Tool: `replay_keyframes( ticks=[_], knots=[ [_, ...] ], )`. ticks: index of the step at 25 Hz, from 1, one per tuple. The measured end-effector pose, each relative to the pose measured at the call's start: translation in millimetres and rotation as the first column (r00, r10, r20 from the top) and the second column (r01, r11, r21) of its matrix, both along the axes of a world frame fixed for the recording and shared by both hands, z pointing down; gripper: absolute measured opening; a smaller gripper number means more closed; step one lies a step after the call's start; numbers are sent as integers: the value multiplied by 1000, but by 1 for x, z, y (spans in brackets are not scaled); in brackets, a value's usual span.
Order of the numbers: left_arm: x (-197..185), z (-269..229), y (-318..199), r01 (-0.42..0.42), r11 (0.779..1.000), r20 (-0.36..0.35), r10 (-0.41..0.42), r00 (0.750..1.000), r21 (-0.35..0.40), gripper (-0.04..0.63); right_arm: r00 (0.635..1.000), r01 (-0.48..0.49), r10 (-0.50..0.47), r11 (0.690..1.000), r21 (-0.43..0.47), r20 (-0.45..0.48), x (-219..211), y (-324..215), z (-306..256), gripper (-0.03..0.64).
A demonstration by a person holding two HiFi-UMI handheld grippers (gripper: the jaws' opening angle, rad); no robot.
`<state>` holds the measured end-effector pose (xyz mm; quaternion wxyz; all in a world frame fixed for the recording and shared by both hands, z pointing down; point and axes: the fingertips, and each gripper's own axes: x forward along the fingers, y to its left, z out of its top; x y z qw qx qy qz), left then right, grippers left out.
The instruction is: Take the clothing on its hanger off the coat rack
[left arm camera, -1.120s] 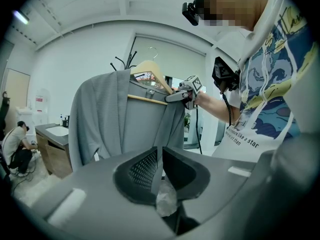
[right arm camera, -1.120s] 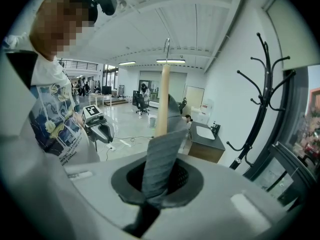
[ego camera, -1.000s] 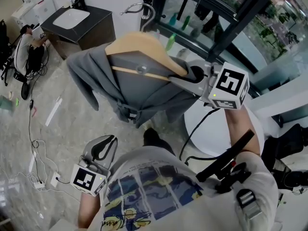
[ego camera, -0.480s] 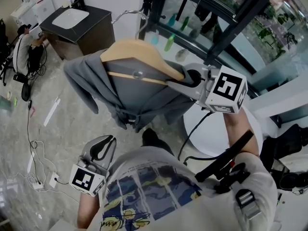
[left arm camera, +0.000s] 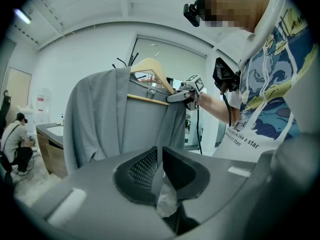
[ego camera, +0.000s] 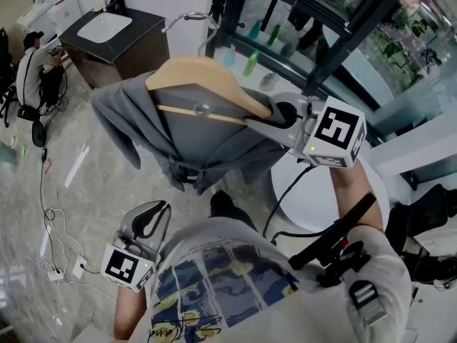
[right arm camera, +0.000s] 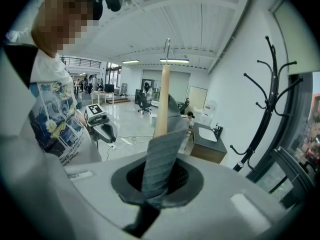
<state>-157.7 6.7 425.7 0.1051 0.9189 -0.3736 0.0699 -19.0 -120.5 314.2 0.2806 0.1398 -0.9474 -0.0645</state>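
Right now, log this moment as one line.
right gripper: shut on gray garment | wooden hanger: off coat rack | left gripper: shut, empty

The pale floor carries loose cables.

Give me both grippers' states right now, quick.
Left gripper: closed, fingers meeting at the tips, nothing held.
Right gripper: closed on the grey garment where it covers the wooden hanger end.

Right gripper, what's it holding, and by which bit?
The right gripper is shut on the grey knitted garment, pinching the cloth-covered shoulder end of the wooden clothes hanger inside it. The left gripper holds nothing.
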Motion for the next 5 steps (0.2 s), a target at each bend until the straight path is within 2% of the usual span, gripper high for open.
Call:
replay_keyframes(
  ticks=[5],
  knots=[
    [1,3,2,-8,1000,-2,8,1000,-4,37,1000,-3,3,1000,2,6,0,1,1,6]
  ],
)
